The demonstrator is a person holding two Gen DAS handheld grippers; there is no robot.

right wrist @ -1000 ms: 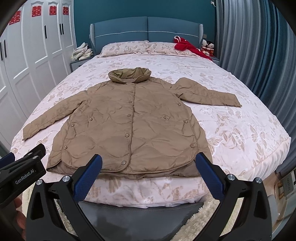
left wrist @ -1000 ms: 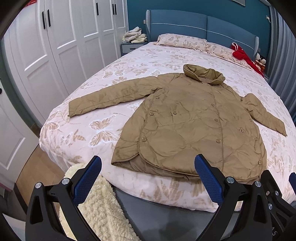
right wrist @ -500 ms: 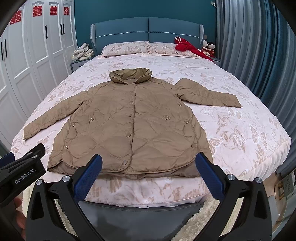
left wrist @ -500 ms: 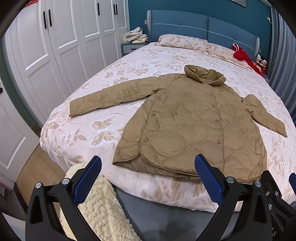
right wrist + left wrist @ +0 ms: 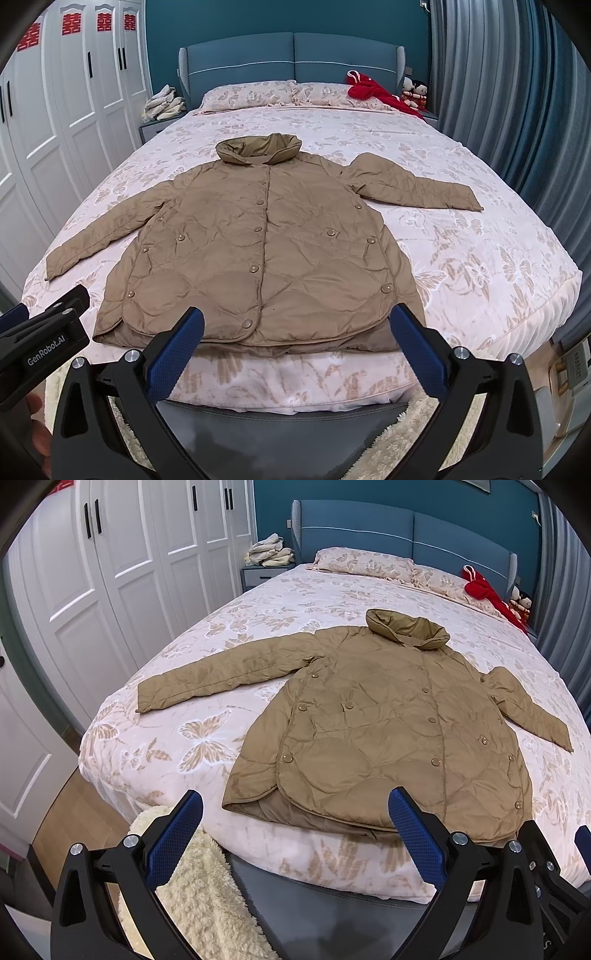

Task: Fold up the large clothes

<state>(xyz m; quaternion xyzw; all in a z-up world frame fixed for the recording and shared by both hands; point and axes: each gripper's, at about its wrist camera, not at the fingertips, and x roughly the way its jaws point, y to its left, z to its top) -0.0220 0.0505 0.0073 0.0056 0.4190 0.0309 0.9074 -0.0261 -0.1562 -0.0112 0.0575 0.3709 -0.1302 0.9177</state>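
A tan quilted jacket (image 5: 388, 723) (image 5: 258, 251) lies flat and buttoned on the bed, collar toward the headboard, both sleeves spread outward. Its hem reaches the foot edge of the bed. My left gripper (image 5: 295, 812) hovers open just short of the hem's left corner, holding nothing. My right gripper (image 5: 295, 328) is open too, in front of the hem's middle, apart from the cloth. The left gripper's body (image 5: 40, 332) shows at the left edge of the right wrist view.
The bed (image 5: 480, 258) has a pink floral cover and a blue headboard (image 5: 295, 55). A cream fluffy rug (image 5: 199, 897) lies on the floor at the bed's foot. White wardrobes (image 5: 110, 572) stand left, curtains (image 5: 517, 92) right. Red cloth (image 5: 373, 92) lies by the pillows.
Both views have drifted slightly; the jacket sits a little lower and nearer in the frames. Both grippers stay open and the jacket lies as before.
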